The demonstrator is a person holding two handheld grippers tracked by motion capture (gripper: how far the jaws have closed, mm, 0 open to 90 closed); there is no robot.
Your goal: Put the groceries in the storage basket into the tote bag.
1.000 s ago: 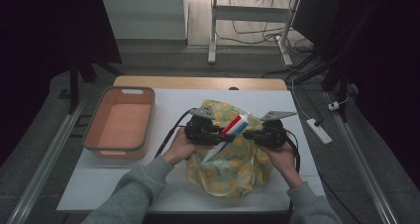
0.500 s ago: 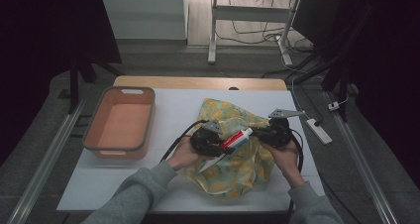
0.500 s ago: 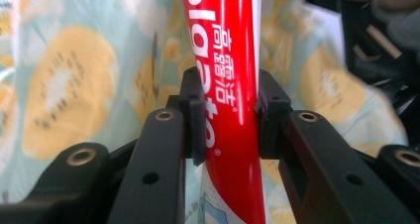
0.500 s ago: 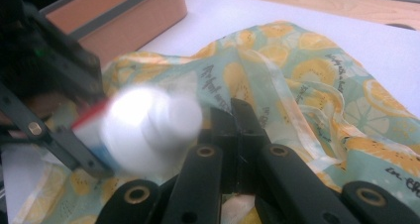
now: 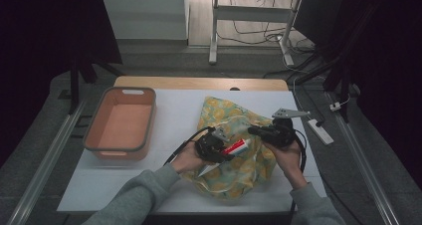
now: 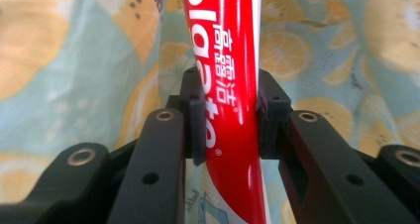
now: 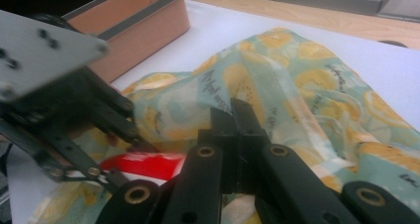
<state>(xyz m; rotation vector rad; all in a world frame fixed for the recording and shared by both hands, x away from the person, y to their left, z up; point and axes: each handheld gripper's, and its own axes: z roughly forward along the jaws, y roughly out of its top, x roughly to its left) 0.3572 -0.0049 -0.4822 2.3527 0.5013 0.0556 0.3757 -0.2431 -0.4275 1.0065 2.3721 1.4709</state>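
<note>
A lemon-print fabric bag (image 5: 221, 110) lies crumpled on the white table (image 5: 174, 103). My left gripper (image 5: 225, 152) is shut on a red toothpaste tube (image 5: 236, 147), which points up and right over the bag. In the left gripper view the pads (image 6: 194, 120) press both sides of the tube (image 6: 230, 75), with the bag's fabric (image 6: 74, 60) behind. My right gripper (image 5: 252, 130) is shut on the bag's upper edge. Its jaws stand together (image 7: 236, 116) at a fold of the bag (image 7: 307, 70), with the tube (image 7: 143, 164) and the left gripper (image 7: 111, 130) to their left.
An orange basket (image 5: 119, 146) with a grey rim stands at the table's left, also seen in the right gripper view (image 7: 136, 23). A white power strip (image 5: 318, 130) lies on the floor off the table's right edge. Bare table runs between basket and bag.
The left gripper has come down toward the bag with the tube. The bag has sunk and spread out on the table. The right gripper has hardly moved.
</note>
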